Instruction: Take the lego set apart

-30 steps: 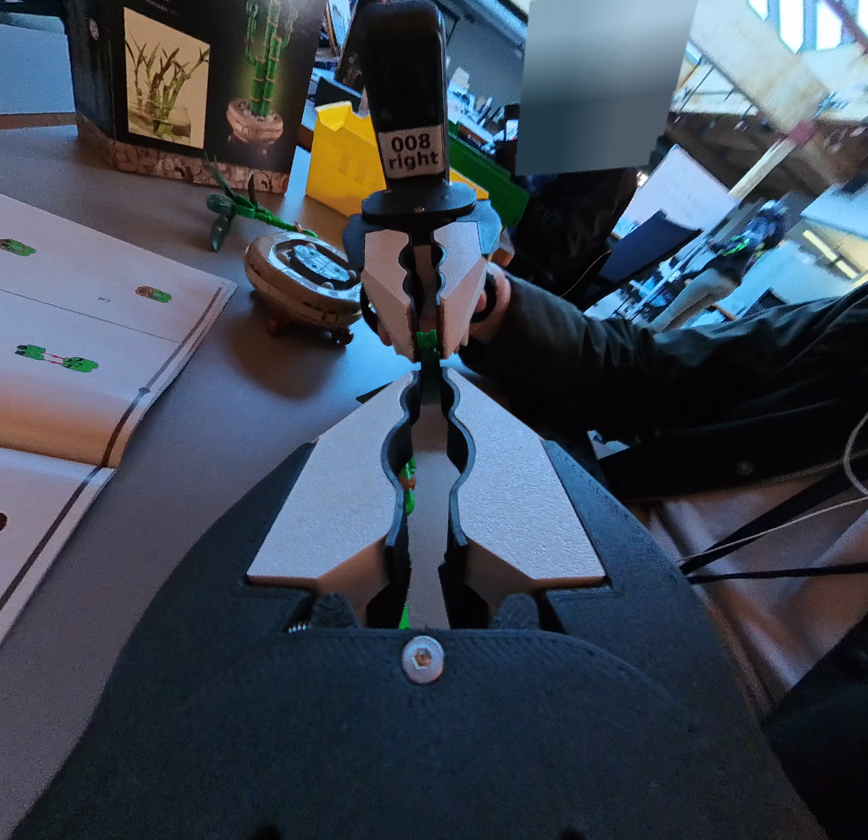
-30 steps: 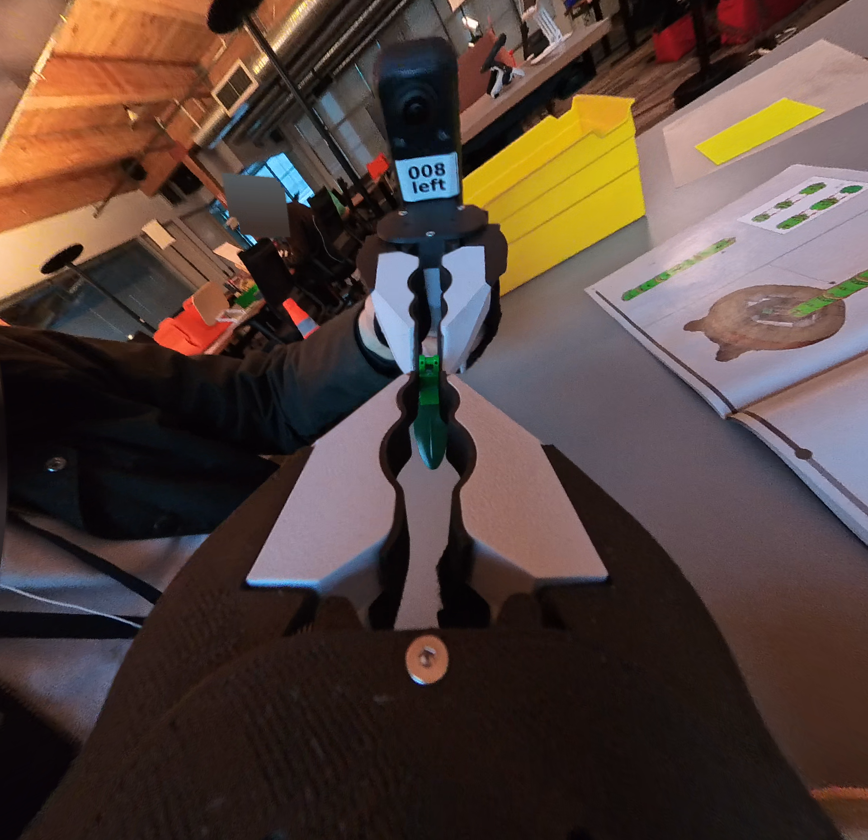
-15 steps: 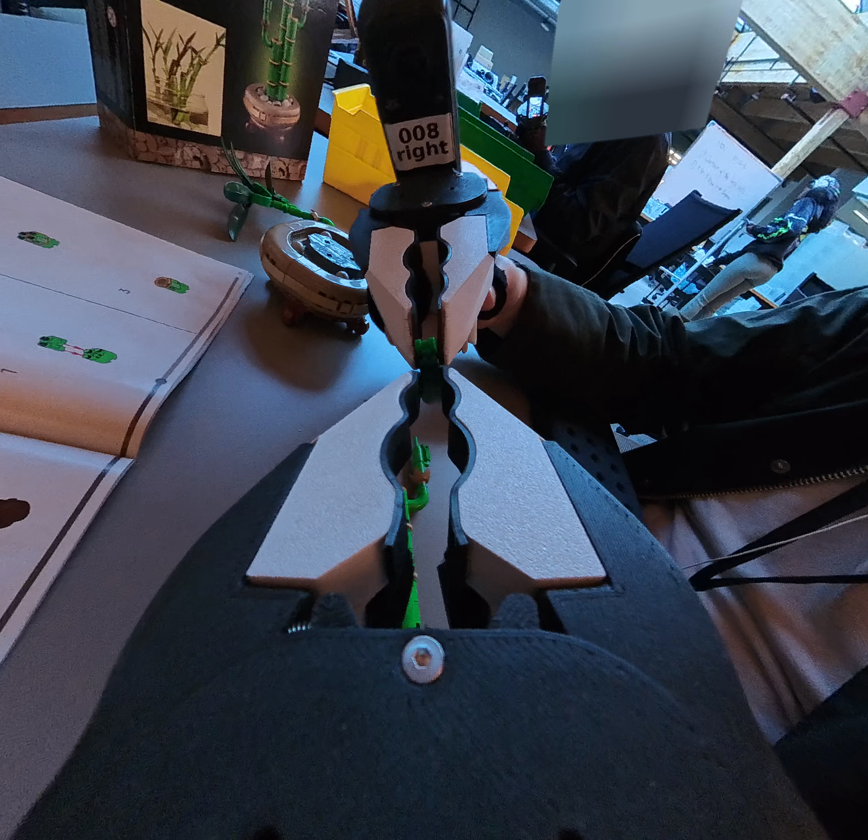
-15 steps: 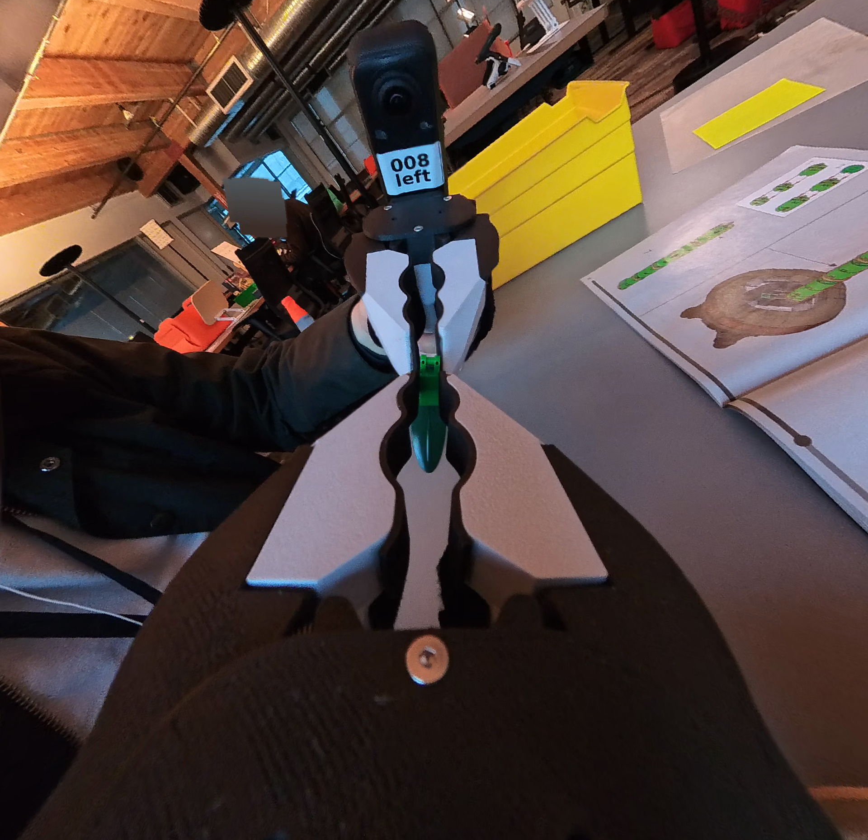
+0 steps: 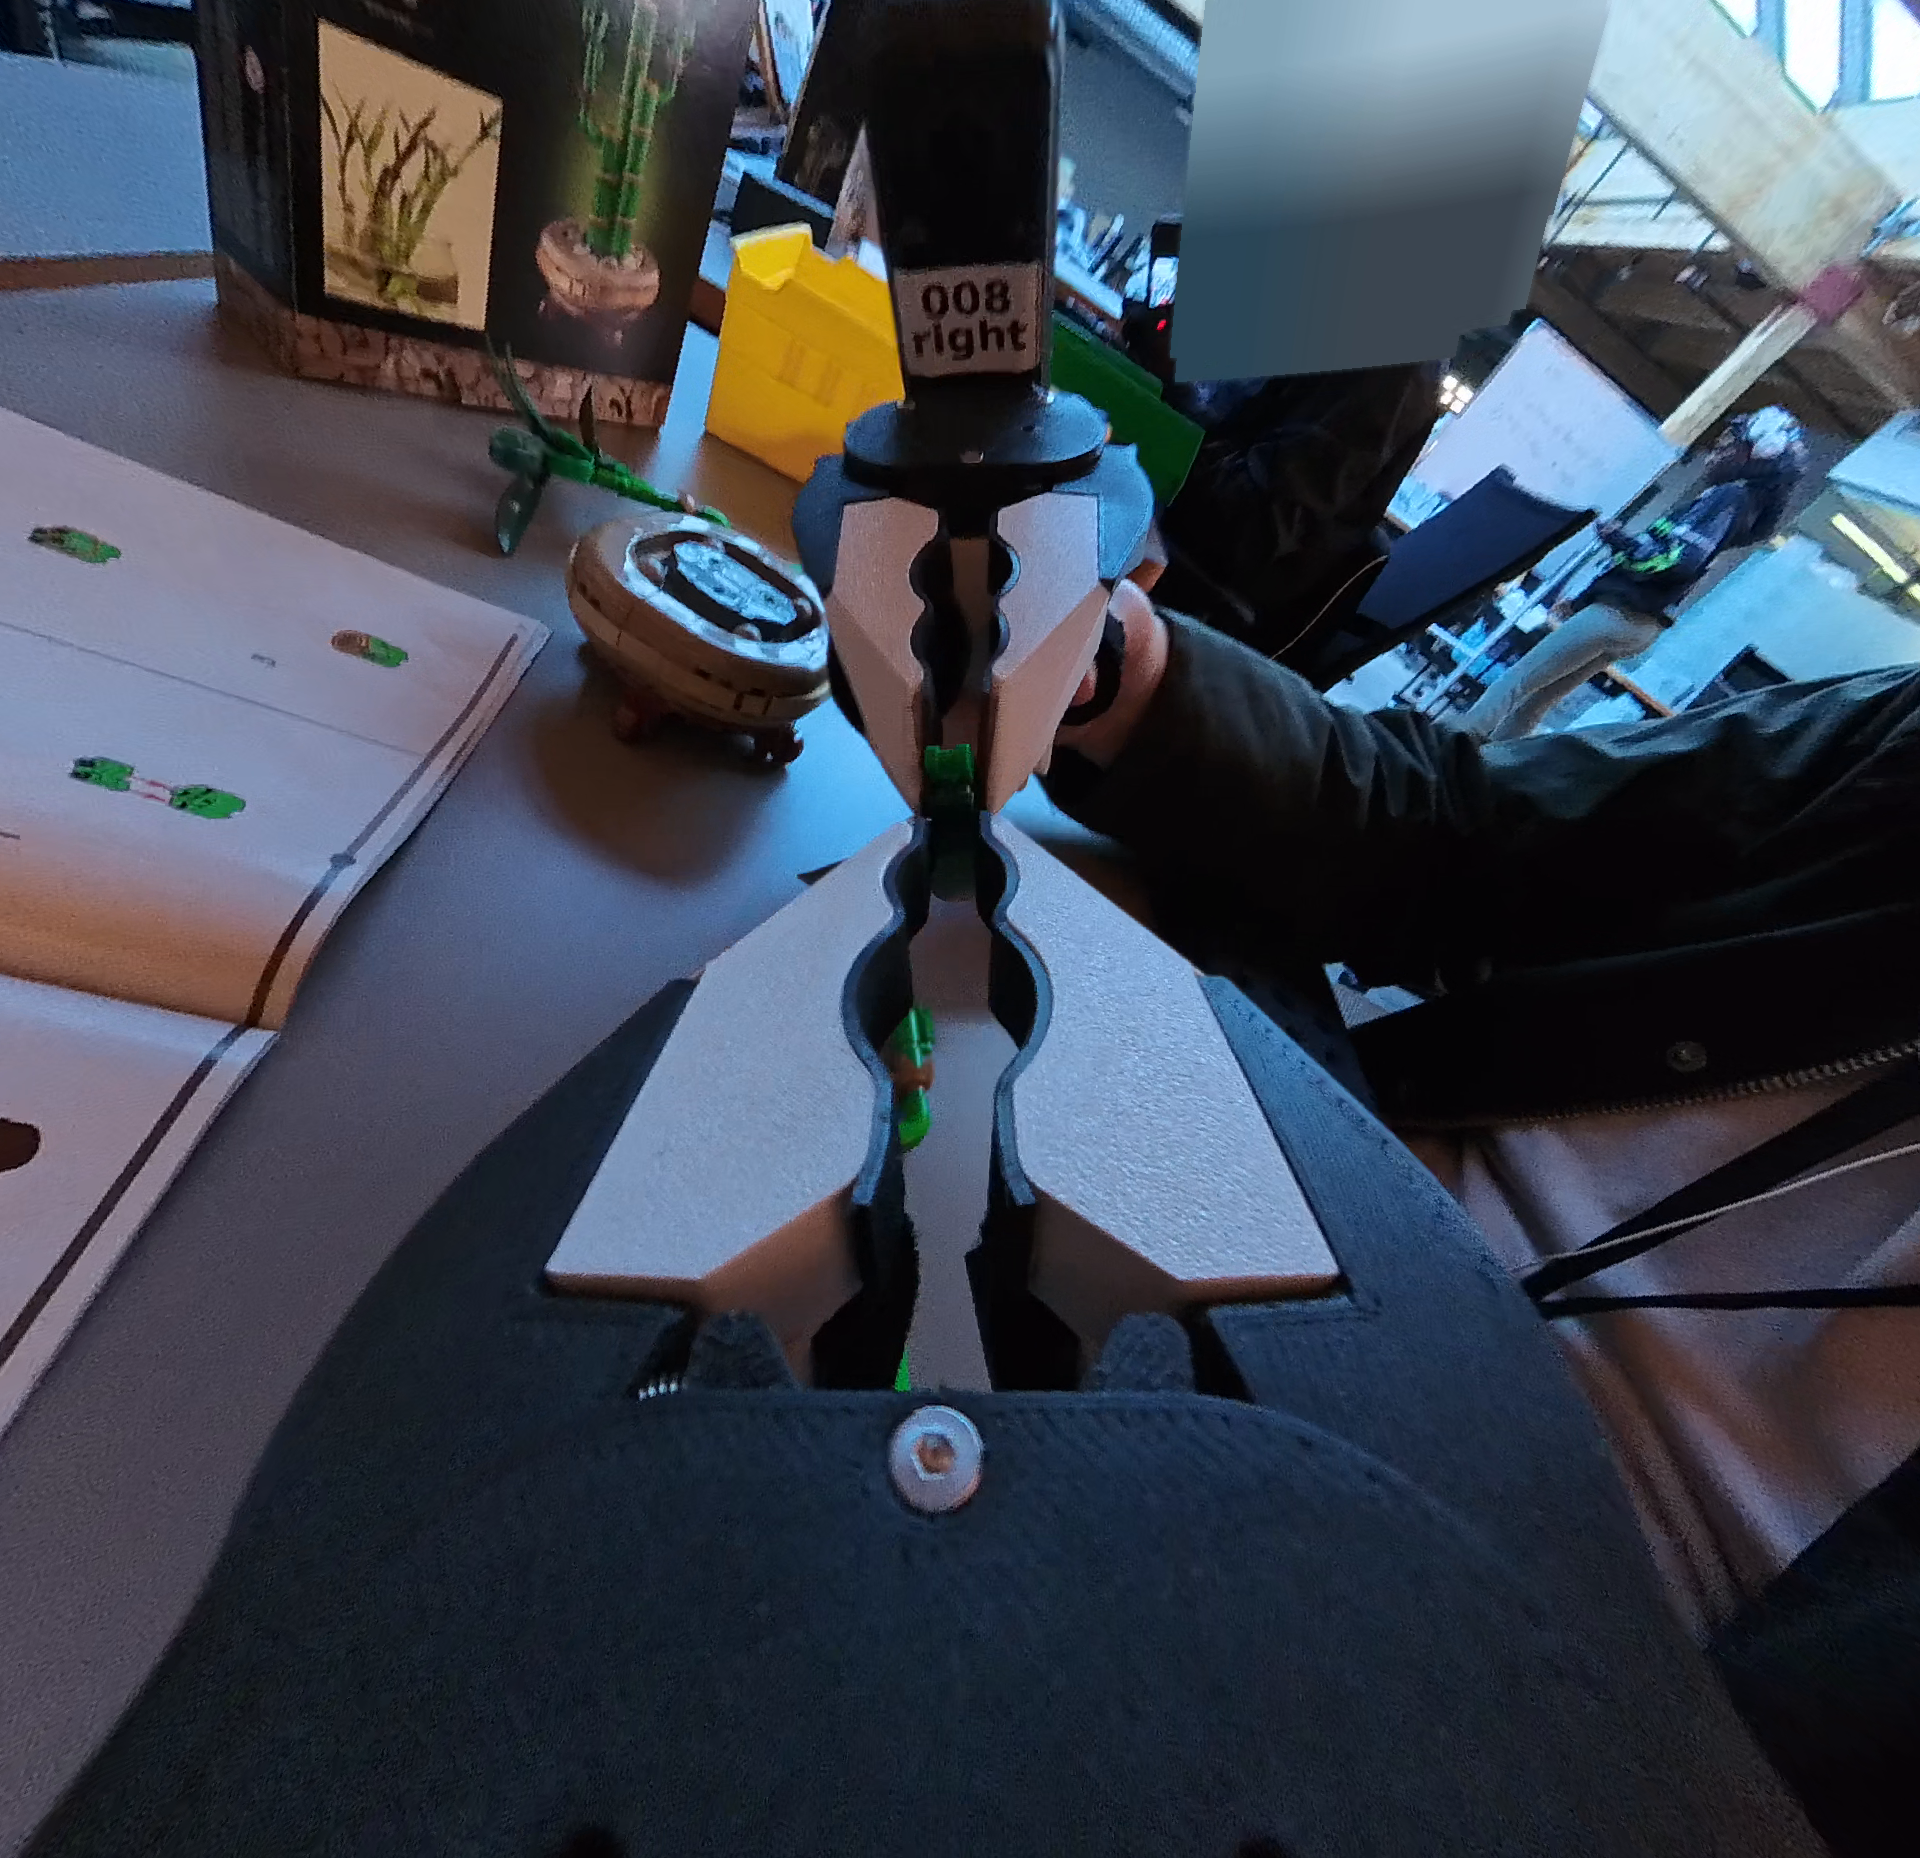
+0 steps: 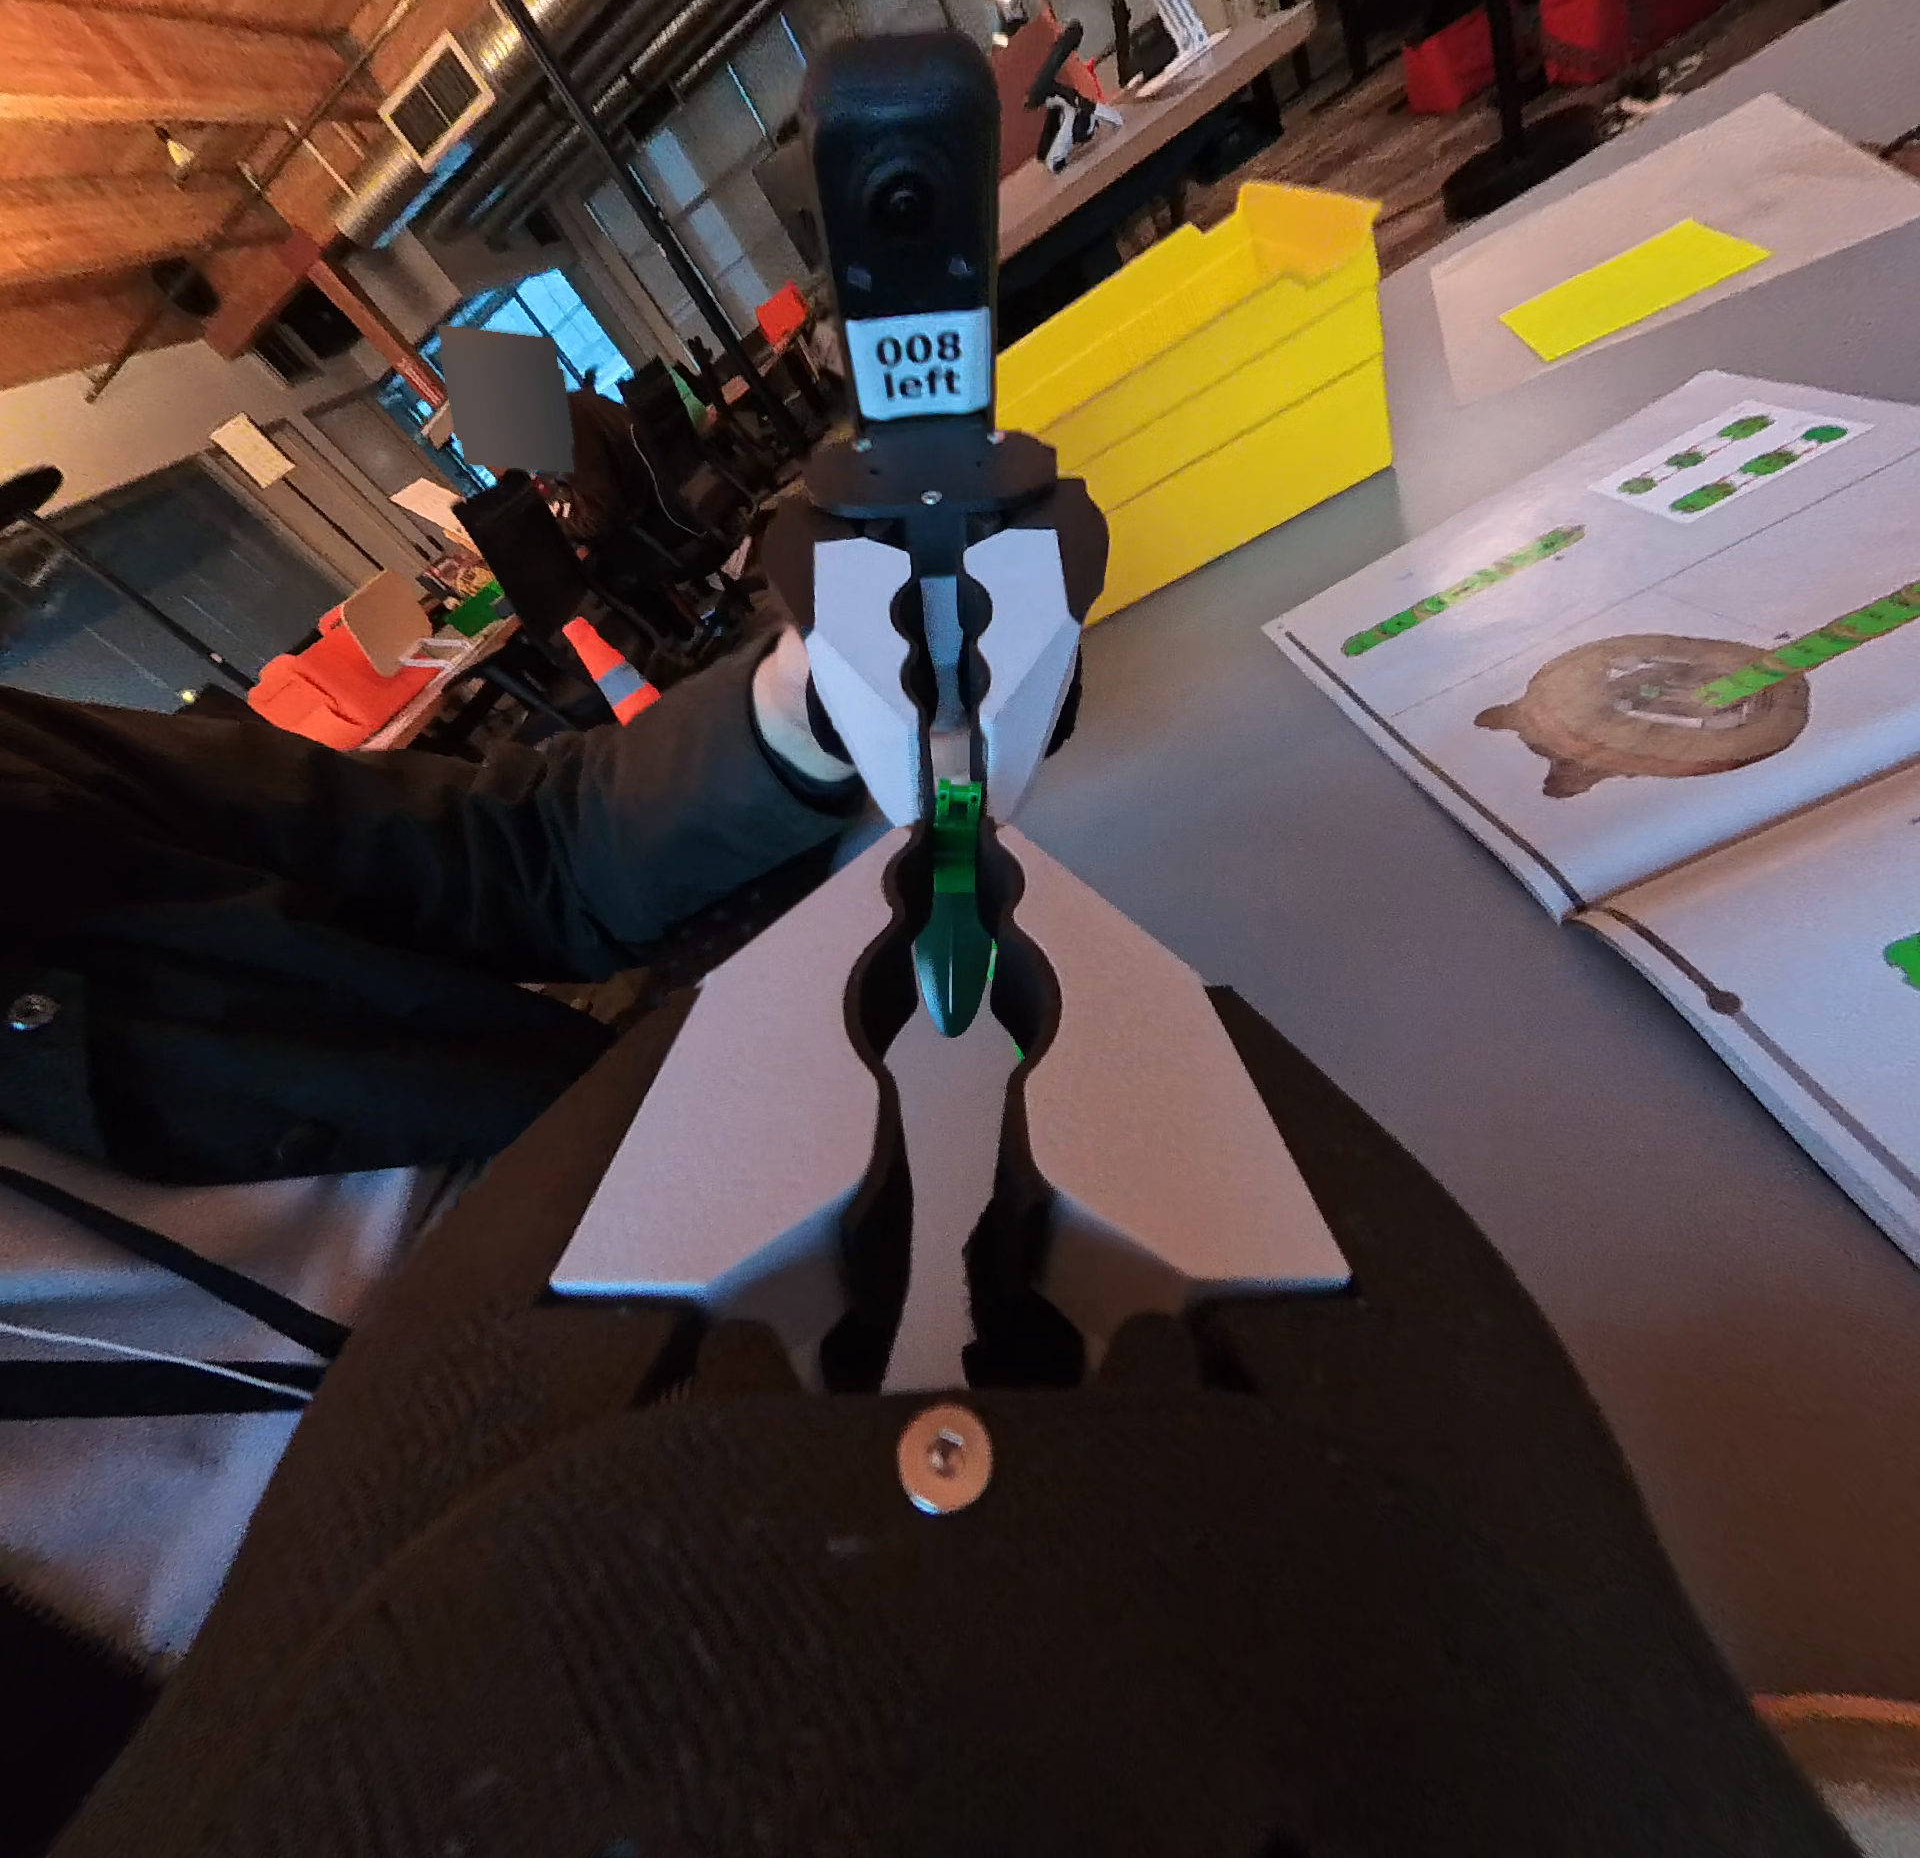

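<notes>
Both grippers meet tip to tip above the table's near edge, each shut on one end of a small green lego bamboo piece. In the left wrist view my left gripper (image 5: pixel 951 850) clamps the stalk (image 5: pixel 912 1081), which runs back between its fingers. The right gripper (image 5: pixel 951 782) faces it and pinches the bright green end (image 5: pixel 948 769). In the right wrist view my right gripper (image 6: pixel 951 852) holds the dark green leaf (image 6: pixel 951 967), and the left gripper (image 6: pixel 951 785) pinches the bright green joint (image 6: pixel 958 806).
A round brown lego pot base (image 5: pixel 696 613) and a loose green bamboo sprig (image 5: pixel 561 468) lie on the grey table. The set's box (image 5: pixel 468 146) stands behind them. A yellow bin (image 6: pixel 1216 385) and an open instruction booklet (image 6: pixel 1662 665) are also there. A person's dark sleeves reach in. The tips of both grippers are at nearly the same place.
Both grippers stay shut and tip to tip on the green piece. The pair has swayed a little over the table, and the grip looks the same.
</notes>
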Demonstrator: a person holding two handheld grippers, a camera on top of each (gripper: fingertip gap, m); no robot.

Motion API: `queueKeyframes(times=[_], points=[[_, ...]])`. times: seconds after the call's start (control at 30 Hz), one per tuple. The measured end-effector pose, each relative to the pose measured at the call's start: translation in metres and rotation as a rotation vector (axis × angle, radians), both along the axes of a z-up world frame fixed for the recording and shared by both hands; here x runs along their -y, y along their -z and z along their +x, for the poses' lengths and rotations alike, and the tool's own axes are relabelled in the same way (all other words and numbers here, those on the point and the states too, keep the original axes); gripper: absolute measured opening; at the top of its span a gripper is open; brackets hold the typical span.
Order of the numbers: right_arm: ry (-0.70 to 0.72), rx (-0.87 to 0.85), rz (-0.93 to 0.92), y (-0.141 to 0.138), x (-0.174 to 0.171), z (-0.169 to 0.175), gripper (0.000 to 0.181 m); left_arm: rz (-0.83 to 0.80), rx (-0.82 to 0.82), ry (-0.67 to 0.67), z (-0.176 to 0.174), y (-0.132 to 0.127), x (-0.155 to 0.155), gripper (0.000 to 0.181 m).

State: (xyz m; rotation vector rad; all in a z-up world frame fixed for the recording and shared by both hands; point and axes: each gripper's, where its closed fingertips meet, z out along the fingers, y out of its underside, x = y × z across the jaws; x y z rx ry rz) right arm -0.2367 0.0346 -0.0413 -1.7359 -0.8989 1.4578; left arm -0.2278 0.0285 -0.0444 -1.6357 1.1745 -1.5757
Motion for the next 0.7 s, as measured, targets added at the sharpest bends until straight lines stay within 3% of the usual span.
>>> queueKeyframes(times=[0.53, 0.6, 0.7], points=[[-0.011, 0.08, -0.002, -0.011, 0.012, 0.011, 0.006, 0.03, 0.007, 0.042, 0.008, -0.012, 0.012, 0.006], [0.107, 0.037, 0.01, -0.023, -0.004, 0.039, 0.006, 0.041, -0.027, -0.028, -0.008, -0.008, -0.004, 0.006], [0.212, -0.194, 0.036, -0.07, -0.011, 0.095, 0.006, -0.059, 0.199, -0.133, -0.052, -0.048, -0.033, 0.005]])
